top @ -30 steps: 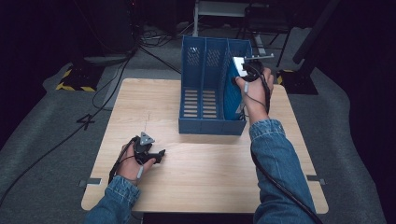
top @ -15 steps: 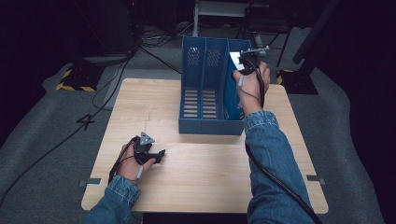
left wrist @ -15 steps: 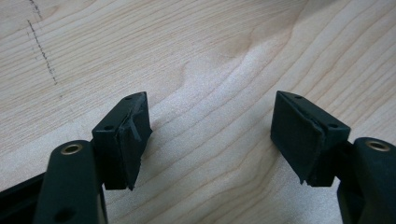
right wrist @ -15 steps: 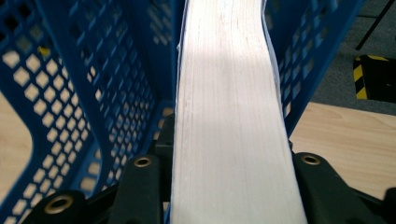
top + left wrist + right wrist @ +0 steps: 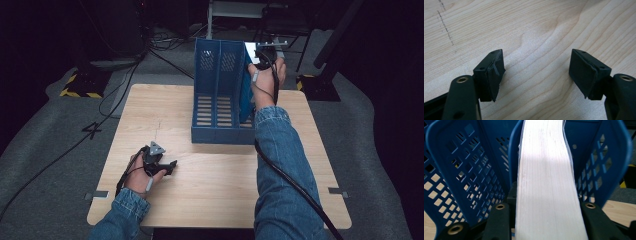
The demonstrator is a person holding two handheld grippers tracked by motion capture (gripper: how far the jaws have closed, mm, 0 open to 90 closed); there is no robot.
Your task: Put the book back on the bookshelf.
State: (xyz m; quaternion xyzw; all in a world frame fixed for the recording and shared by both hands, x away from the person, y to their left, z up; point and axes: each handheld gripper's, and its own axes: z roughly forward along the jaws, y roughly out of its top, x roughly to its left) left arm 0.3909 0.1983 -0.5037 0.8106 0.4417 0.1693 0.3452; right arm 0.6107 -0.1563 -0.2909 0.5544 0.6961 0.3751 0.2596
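A blue two-slot file holder (image 5: 220,95) stands at the table's far middle. My right gripper (image 5: 263,54) is above its right slot, shut on a thick book (image 5: 245,95) with a blue cover that stands in that slot. In the right gripper view the white page edge of the book (image 5: 546,170) runs up between the jaws of the right gripper (image 5: 546,213), with the holder's perforated walls (image 5: 466,172) on both sides. My left gripper (image 5: 167,167) rests low on the near left of the table, open. In its own view the left gripper (image 5: 536,72) has only bare wood between the pads.
The light wooden table (image 5: 210,200) has free room in front of the holder and to its left. A pencil line marks the wood (image 5: 445,27) near the left gripper. Cables (image 5: 125,75) and dark equipment lie on the grey floor beyond the table.
The right hand has moved farther from me and slightly up with the book, along the right slot. The left hand has stayed put.
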